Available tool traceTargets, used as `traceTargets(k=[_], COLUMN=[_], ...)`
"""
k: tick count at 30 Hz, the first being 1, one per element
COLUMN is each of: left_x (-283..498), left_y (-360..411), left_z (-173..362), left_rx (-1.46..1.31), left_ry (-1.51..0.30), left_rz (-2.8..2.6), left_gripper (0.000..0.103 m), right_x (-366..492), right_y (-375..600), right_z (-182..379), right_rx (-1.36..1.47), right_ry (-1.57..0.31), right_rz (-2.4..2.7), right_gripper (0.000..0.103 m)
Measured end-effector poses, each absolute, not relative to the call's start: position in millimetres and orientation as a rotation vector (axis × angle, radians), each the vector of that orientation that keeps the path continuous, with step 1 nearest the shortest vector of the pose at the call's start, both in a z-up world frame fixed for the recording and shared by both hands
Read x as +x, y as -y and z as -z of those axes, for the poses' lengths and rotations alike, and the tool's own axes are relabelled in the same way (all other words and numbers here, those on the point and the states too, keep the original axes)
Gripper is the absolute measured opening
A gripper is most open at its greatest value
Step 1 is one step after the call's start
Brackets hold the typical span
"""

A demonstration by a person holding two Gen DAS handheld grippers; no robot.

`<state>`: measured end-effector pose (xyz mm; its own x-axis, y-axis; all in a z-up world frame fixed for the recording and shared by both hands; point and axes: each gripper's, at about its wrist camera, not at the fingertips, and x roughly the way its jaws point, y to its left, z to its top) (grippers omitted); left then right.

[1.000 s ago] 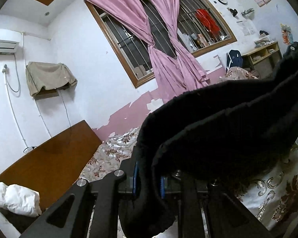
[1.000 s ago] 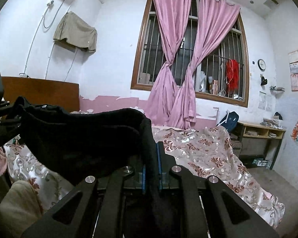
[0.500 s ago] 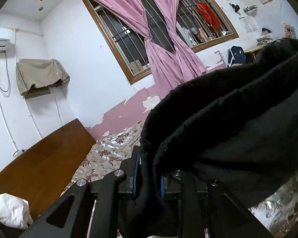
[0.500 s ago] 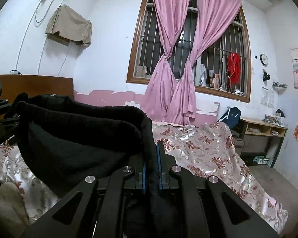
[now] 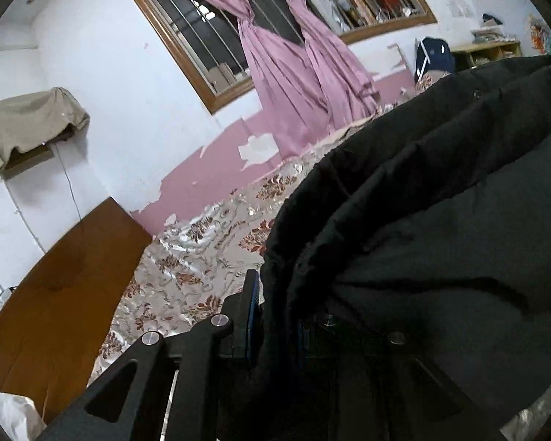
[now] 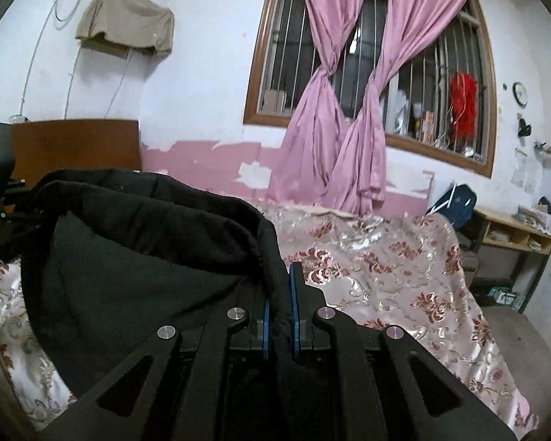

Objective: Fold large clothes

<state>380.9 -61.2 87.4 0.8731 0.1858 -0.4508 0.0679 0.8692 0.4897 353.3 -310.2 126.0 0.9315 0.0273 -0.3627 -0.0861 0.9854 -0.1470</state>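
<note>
A large black garment (image 5: 440, 220) hangs stretched between my two grippers above a bed with a floral cover (image 5: 202, 242). My left gripper (image 5: 275, 312) is shut on one end of the garment's top edge, with cloth pinched between the blue pads. My right gripper (image 6: 279, 312) is shut on the other end of the black garment (image 6: 136, 257). In the right wrist view the left gripper (image 6: 0, 191) shows at the far left, holding the same edge. The body of the garment sags in a fold between the two.
The floral bed cover (image 6: 385, 275) spreads to the right. A brown wooden headboard (image 5: 62, 286) stands at the left. A window with pink curtains (image 6: 349, 110) is behind. A wooden desk (image 6: 514, 235) stands at the far right, and white cloth (image 5: 11, 415) lies bottom left.
Both grippers have kept their hold and moved down and forward toward the bed; the garment fills more of the left wrist view and the room has tilted.
</note>
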Motion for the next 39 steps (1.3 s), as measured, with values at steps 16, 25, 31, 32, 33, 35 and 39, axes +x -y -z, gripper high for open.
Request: traceTargets(k=[16,25,31,32,33,35,39], left_x=[491.3,509.1,509.5,508.7,507.1,502.5,493.6], left_y=[59.0,52.7,28.8,26.0,23.7,22.9,22.5], left_z=[-16.9,2.8,-5.1,-6.0,-7.1,-8.8,-16.0], left_rx=[0.384,0.307,0.14,0.117,0.098,0.09,0.095], left_ry=[-0.716,-0.799,-0.855,-0.86,-0.861,-0.859,-0.844], left_rz=[-0.086,-0.057,-0.003,0.002,0.006,0.009,0.008], left_gripper=[0.015,0.017,0.02,0.02,0.021,0.022,0.023], right_x=[476.5,508.8,506.2,505.1,503.7,498.6,488.4], right_y=[298.4,295.0,308.2,308.2,308.8,310.6,318.2], right_z=[-55.2,-21.7,-18.7,-18.0,-18.6,-24.4,-44.7], right_rx=[-0.179,-0.179,-0.102,-0.1,-0.098,-0.087,-0.038], right_ry=[-0.53,-0.632,-0.64,-0.64,-0.639,-0.615,-0.55], right_rz=[-0.017,0.0,-0.044,-0.046,-0.048,-0.05,-0.055], right_gripper=[0.007,0.008,0.014,0.015,0.017,0.023,0.046])
